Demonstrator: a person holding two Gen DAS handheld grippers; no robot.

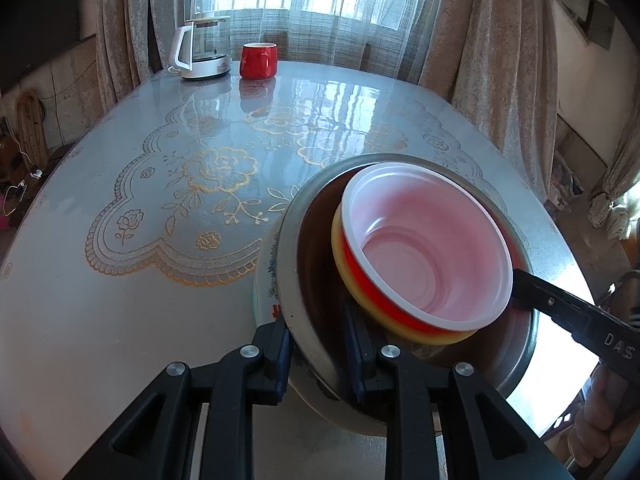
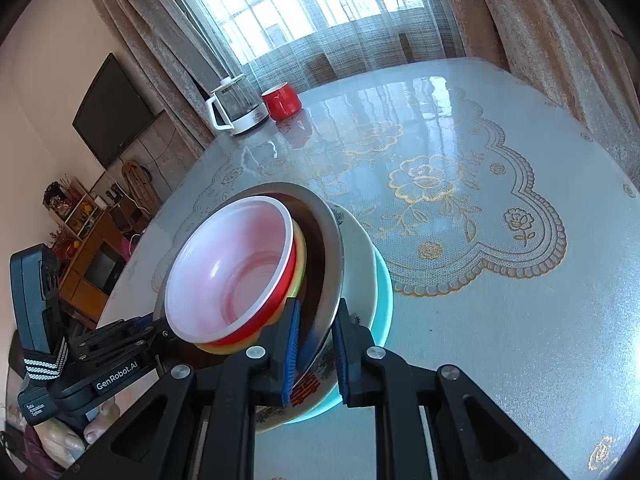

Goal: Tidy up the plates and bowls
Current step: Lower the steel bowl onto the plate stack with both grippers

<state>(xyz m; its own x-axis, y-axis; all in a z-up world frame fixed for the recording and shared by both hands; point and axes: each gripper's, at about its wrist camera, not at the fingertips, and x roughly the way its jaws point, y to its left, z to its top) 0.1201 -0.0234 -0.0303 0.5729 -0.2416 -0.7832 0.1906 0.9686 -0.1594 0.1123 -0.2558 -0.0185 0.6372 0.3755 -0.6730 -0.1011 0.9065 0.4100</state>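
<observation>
A nested stack stands on the table's near side. From the top it holds a red bowl (image 1: 424, 248) (image 2: 232, 264) with a white inside, a yellow bowl (image 1: 360, 292) (image 2: 300, 256), a steel bowl (image 1: 288, 248) (image 2: 324, 232), a white patterned plate (image 1: 266, 280) (image 2: 360, 264) and a teal plate (image 2: 384, 288). My left gripper (image 1: 318, 356) (image 2: 148, 326) is shut on the steel bowl's rim, one pad inside and one outside. From the opposite side, my right gripper (image 2: 316, 354) (image 1: 524, 292) clamps the same rim. Whether the stack rests on the table or hangs just above it cannot be told.
A glass kettle (image 1: 204, 48) (image 2: 236, 108) and a red mug (image 1: 258, 60) (image 2: 282, 100) stand at the far edge of the glossy table (image 1: 160, 300), by the curtained window. A wall TV (image 2: 112, 116) and shelves are off to the left. A person's hand (image 1: 604, 412) holds the right gripper.
</observation>
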